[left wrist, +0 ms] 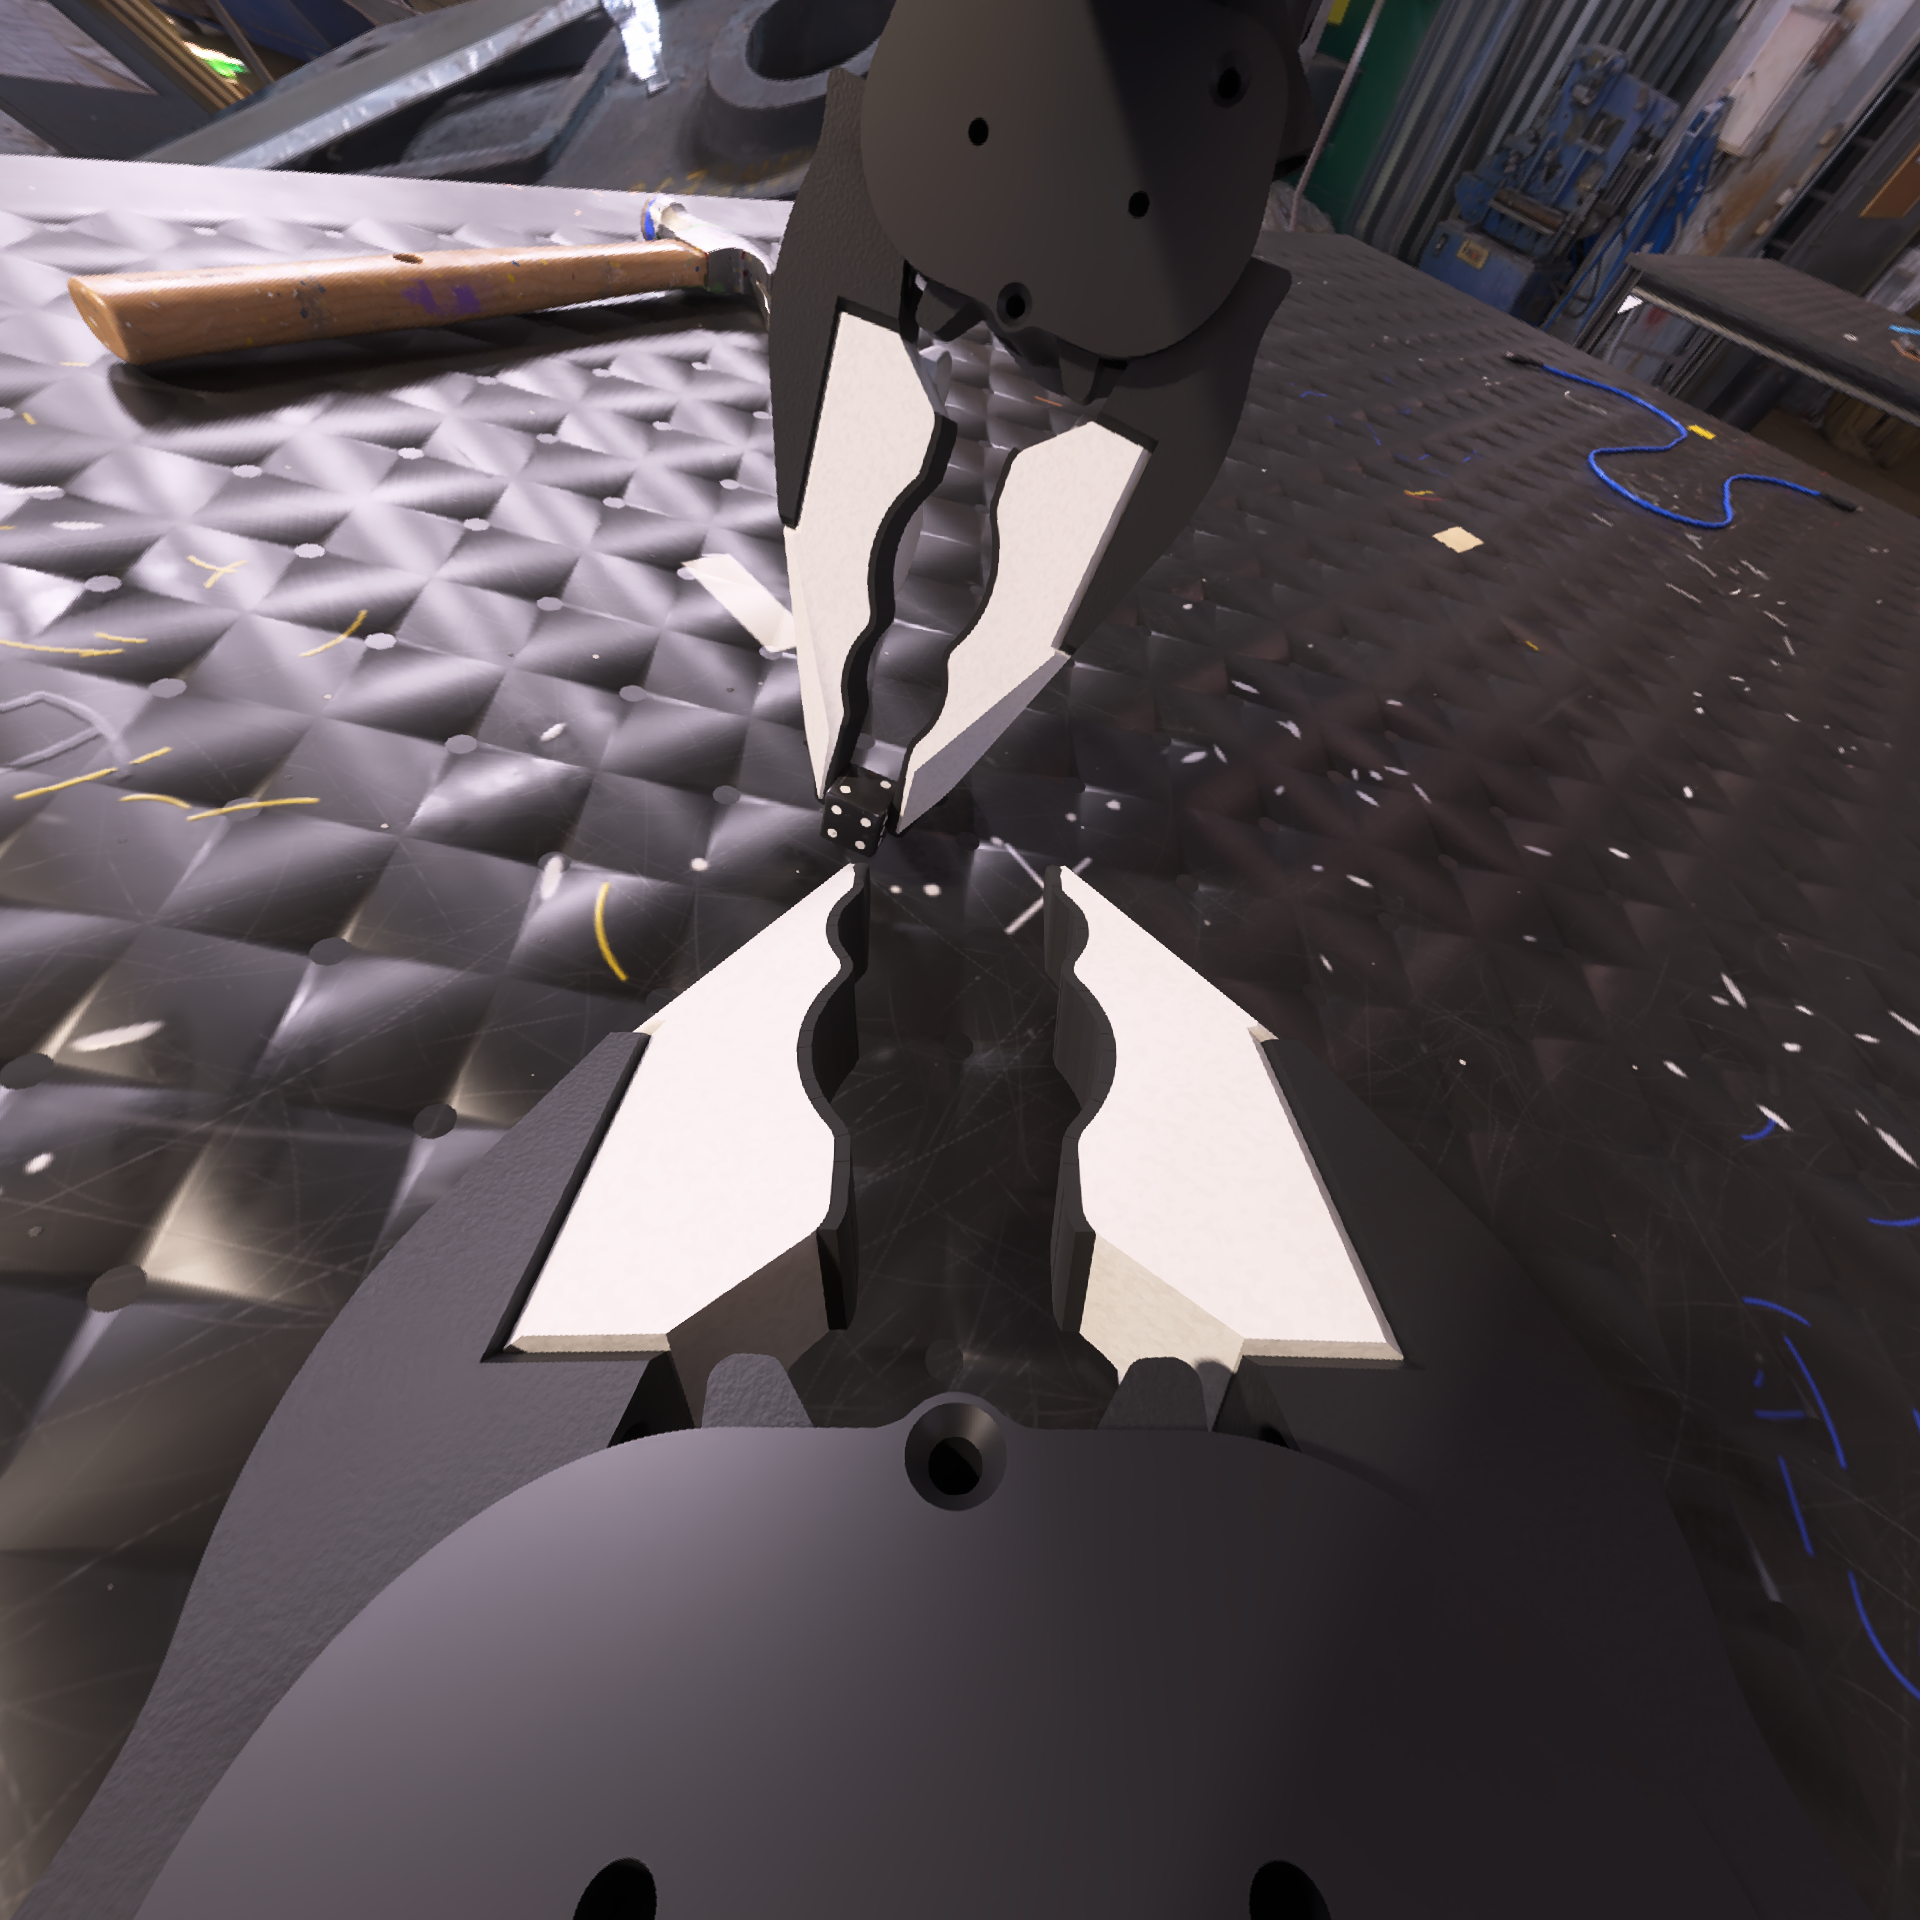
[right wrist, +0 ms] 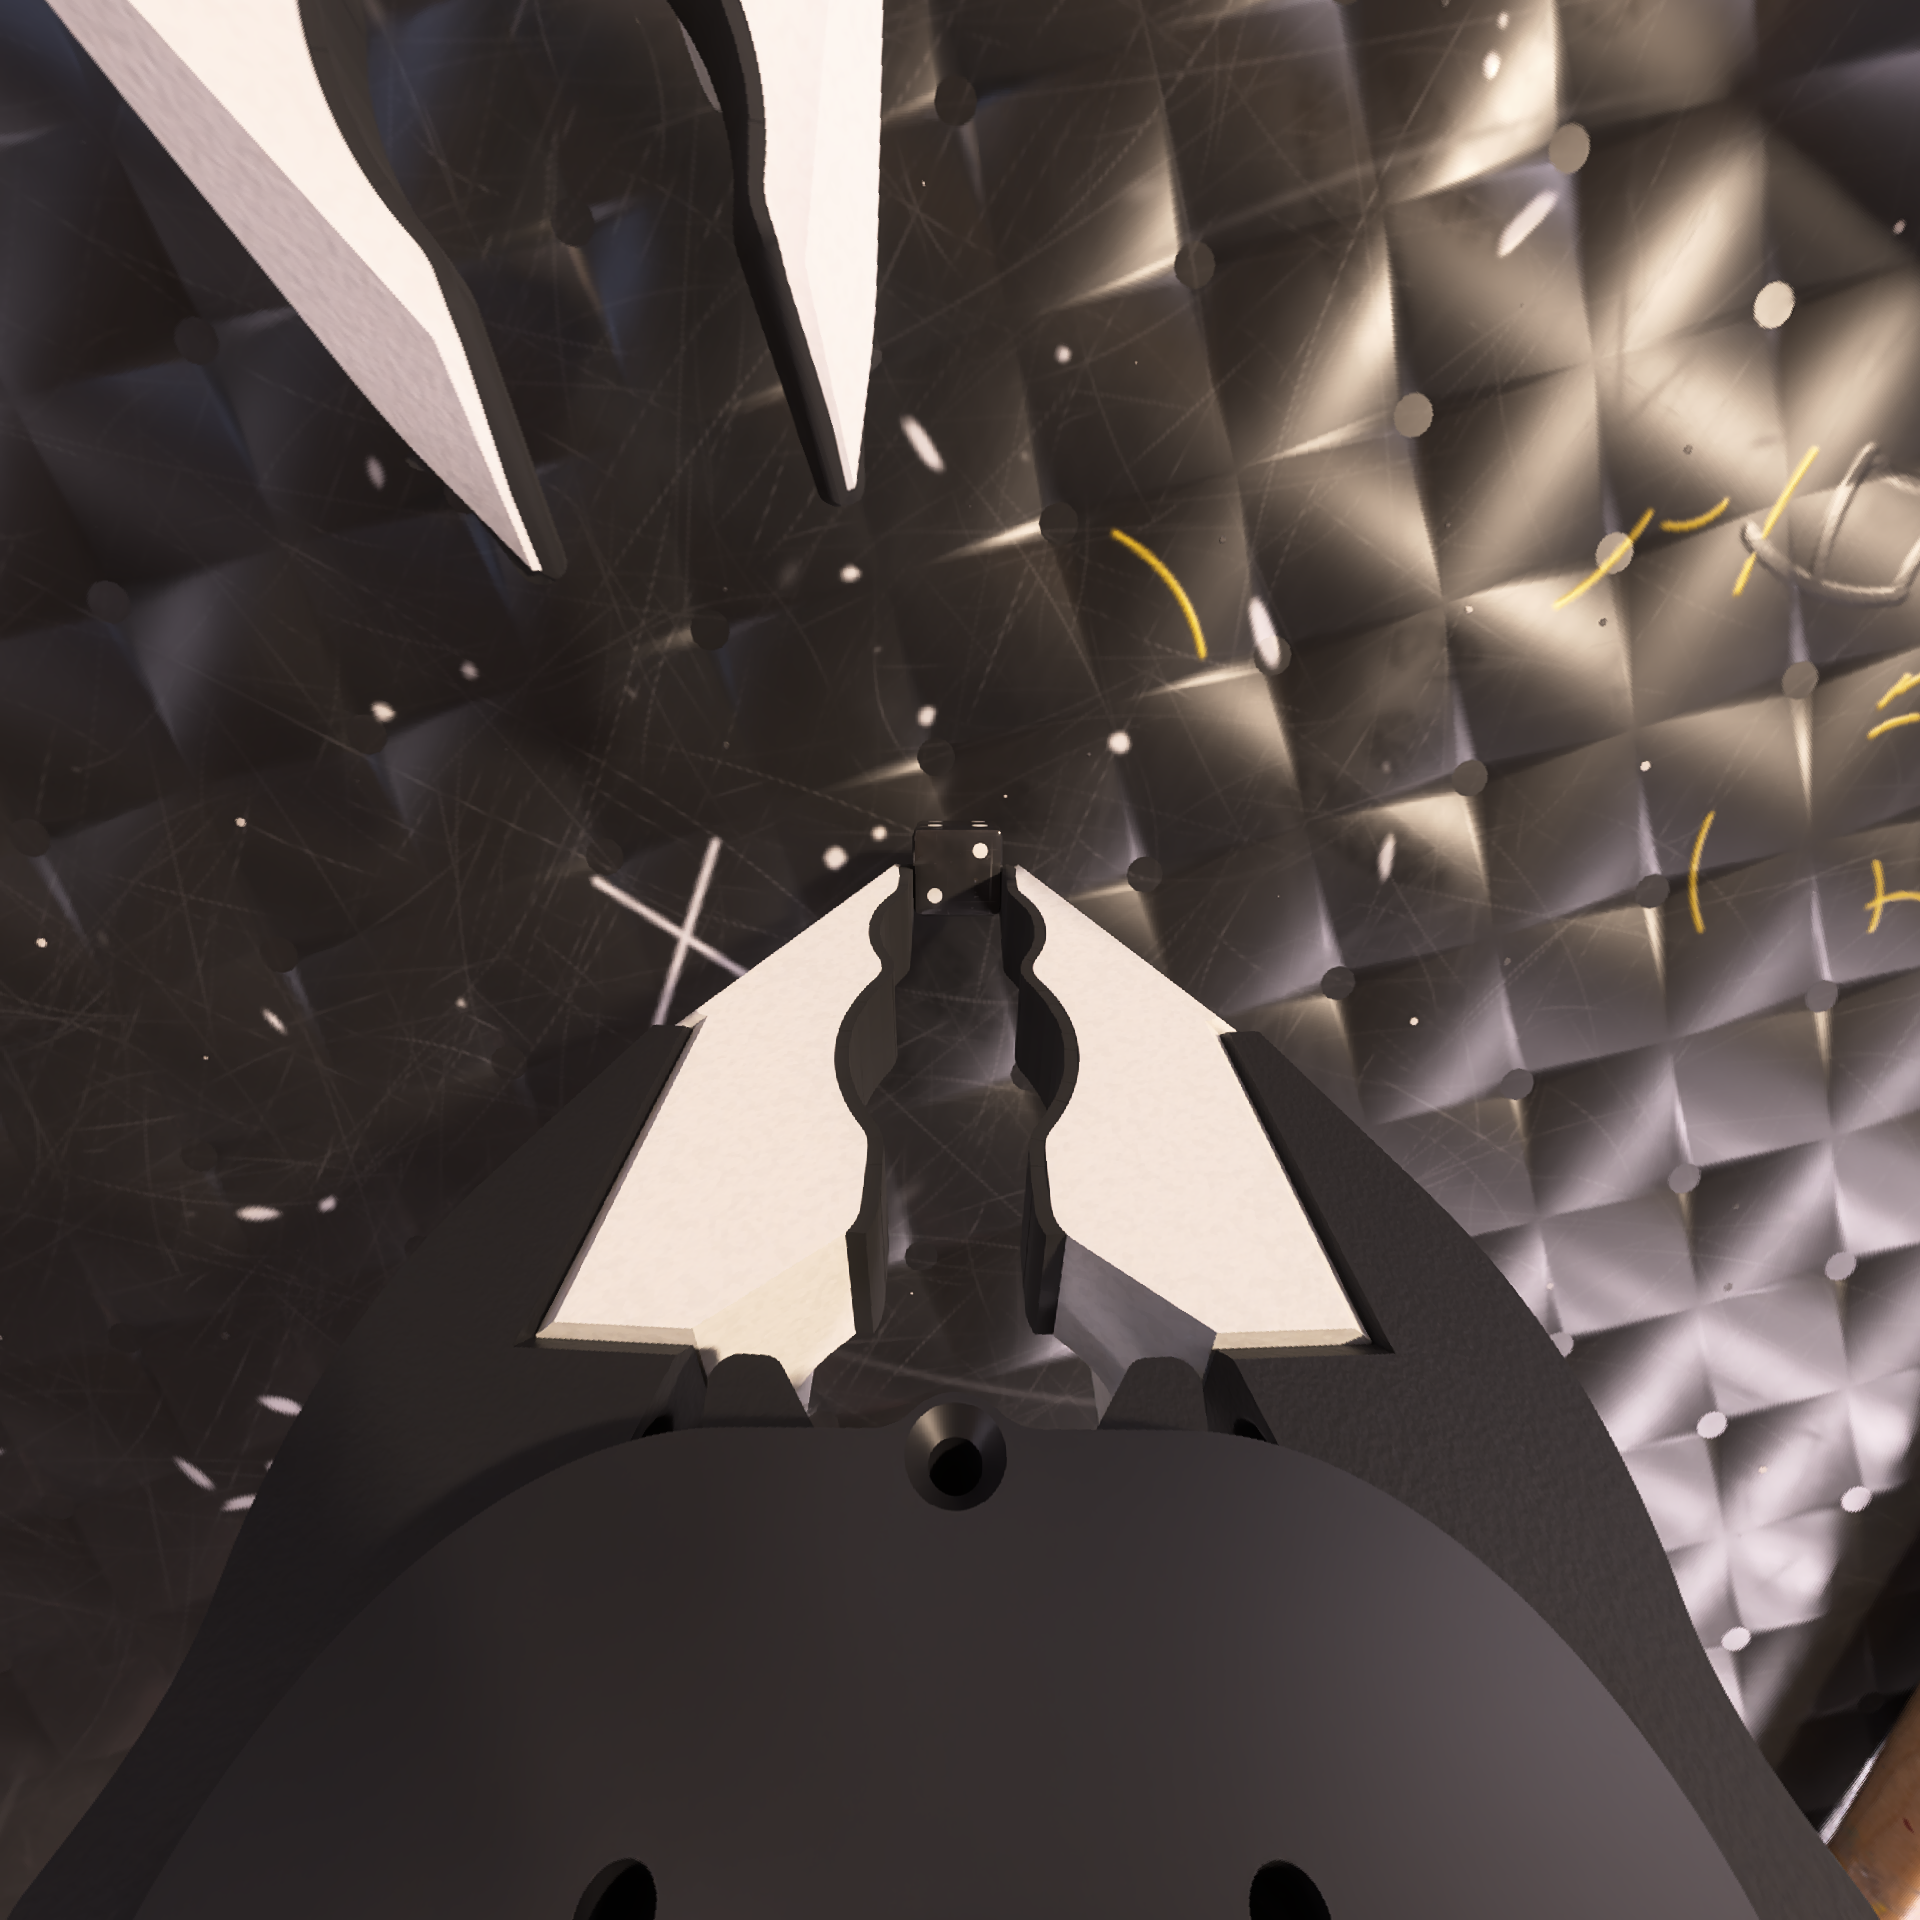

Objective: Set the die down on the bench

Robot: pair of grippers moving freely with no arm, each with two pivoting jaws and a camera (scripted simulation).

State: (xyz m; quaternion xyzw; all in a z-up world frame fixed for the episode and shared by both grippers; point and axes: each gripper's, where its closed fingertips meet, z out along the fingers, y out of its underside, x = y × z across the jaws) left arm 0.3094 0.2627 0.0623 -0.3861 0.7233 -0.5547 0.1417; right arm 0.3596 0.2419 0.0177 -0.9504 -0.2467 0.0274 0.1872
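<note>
Two hand-held grippers over one dark, scratched metal tabletop (left wrist: 312, 623) with quilted embossing and rows of small holes, strewn with pale flecks and yellow marks. Far back, lying flat and well apart from the action, a wooden-handled hammer with a steel head (left wrist: 416, 291); off to one side, a loose blue cable (left wrist: 1683, 468).

Right hand-held gripper (left wrist: 868, 805), black body with white finger faces, reaching steeply down and clamped on a small black cube-shaped die with white pips (left wrist: 858, 817), pinched at the very fingertips (right wrist: 1023, 894), just above the tabletop; contact with the surface unclear. Cube, so no long axis; one corner aimed down in the left wrist view.

Left hand-held gripper (left wrist: 956, 878), same build, parted and empty, fingertips just beside the die, not touching.
</note>
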